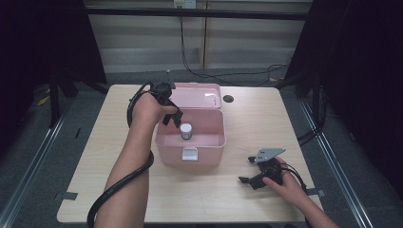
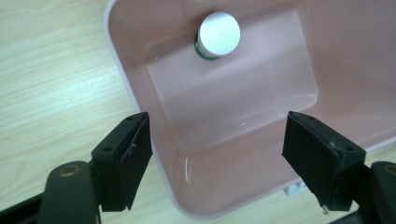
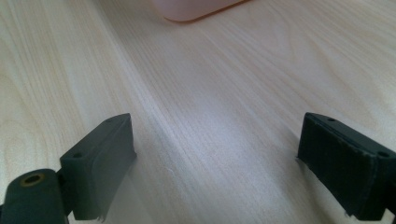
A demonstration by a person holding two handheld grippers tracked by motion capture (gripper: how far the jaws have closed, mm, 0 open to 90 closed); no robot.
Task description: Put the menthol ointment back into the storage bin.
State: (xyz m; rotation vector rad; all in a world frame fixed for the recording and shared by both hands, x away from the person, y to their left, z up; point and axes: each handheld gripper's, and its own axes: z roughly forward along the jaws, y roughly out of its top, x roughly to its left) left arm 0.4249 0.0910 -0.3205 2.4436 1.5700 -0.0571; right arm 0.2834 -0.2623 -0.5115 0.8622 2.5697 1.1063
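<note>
A pink plastic box (image 1: pixel 209 142) stands open mid-table, its lid (image 1: pixel 199 97) tipped back. Inside it a small white-capped bottle (image 1: pixel 186 130) stands upright; from above it appears as a white cap with a green-edged label (image 2: pixel 218 33). My left gripper (image 1: pixel 172 118) hovers over the box's left rim, pointing down, jaws open with nothing between them (image 2: pixel 217 149); the bottle sits apart, beyond the tips. My right gripper (image 1: pixel 248 170) rests low over the bare table near the front right, jaws wide open (image 3: pixel 217 163) and holding nothing, aimed toward the box's corner (image 3: pixel 196 8).
The pale wooden table (image 1: pixel 119 180) has a round cable hole (image 1: pixel 228 99) behind the box. A white latch (image 1: pixel 189 154) sits on the box's front wall. Black cables trail from both grippers; dark frame posts flank the table.
</note>
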